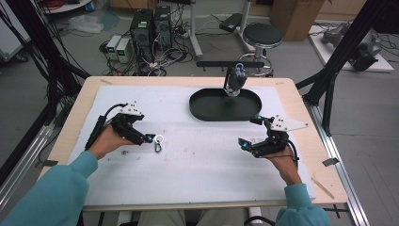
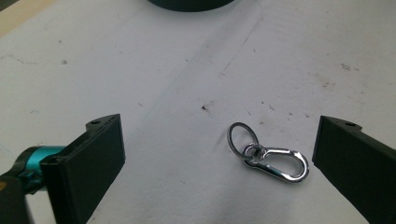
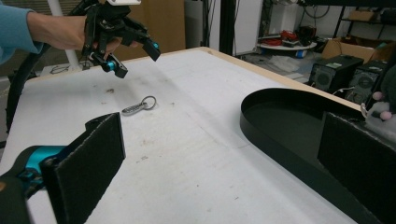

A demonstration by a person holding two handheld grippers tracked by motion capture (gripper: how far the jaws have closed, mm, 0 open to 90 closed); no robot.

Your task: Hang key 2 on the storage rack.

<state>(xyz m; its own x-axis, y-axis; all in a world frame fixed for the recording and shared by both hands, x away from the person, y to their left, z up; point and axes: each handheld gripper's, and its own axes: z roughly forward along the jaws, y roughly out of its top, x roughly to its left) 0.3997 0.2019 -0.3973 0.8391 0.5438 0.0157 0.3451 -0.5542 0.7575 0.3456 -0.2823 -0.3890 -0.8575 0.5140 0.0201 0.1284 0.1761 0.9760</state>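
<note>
The left claw hangs just above the surface with its jaws spread wide, nothing between them yet. In the left gripper view the snap hook with its ring lies flat on the white sheet ahead of the claw, between the two jaws but much nearer the one at the right of that view, and touching neither. This looks like the approach before a grasp: the claw is lined up on the hook and not yet closed.

The next move, as I judge it, calls for sliding the claw sideways so the hook sits midway, lowering until the pads meet the sheet, then closing across the hook's narrow body. The piece is thin and shiny, so it may skid or tip away if one jaw reaches it first.

Farther out, the right claw is also spread and holds nothing, well apart from the hook on the other side. Beyond both claws stands a black oval tray, with a small dark figure at its far rim. Nothing lies between the left claw and the hook; the sheet there bears only scuffs.
</note>
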